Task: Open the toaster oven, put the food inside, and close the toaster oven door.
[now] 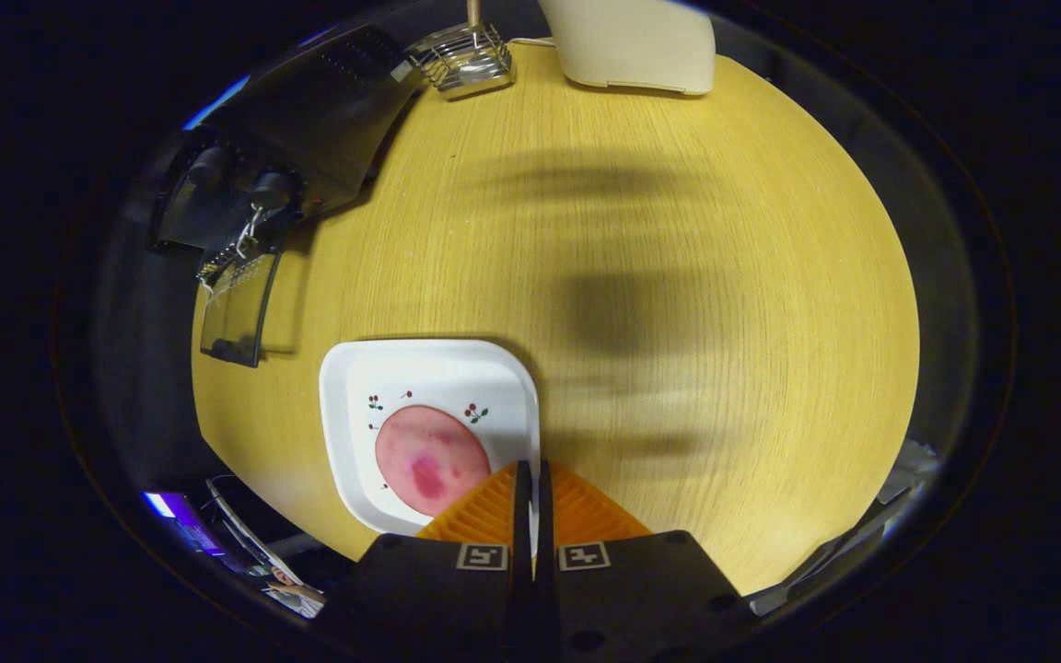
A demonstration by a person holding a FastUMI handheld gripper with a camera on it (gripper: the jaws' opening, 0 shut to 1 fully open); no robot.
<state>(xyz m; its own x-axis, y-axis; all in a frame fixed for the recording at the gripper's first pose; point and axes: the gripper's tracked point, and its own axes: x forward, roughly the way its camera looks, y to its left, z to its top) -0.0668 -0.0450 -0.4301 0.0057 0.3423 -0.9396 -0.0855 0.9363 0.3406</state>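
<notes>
In the gripper view the fingers (531, 479) are pressed nearly together with only a thin slit between them, gripping nothing, their tips over the near right rim of a white square plate (429, 378) on the wooden worktop (678, 276). The round pinkish food (432, 459) lies on that plate (cherry sprigs decorate it). Beyond and to the left sits the dark toaster oven (309, 120), its glass door (238, 308) apparently hanging open, though the view is distorted there.

Jaws pinch the white plate (429, 387) rim.
</notes>
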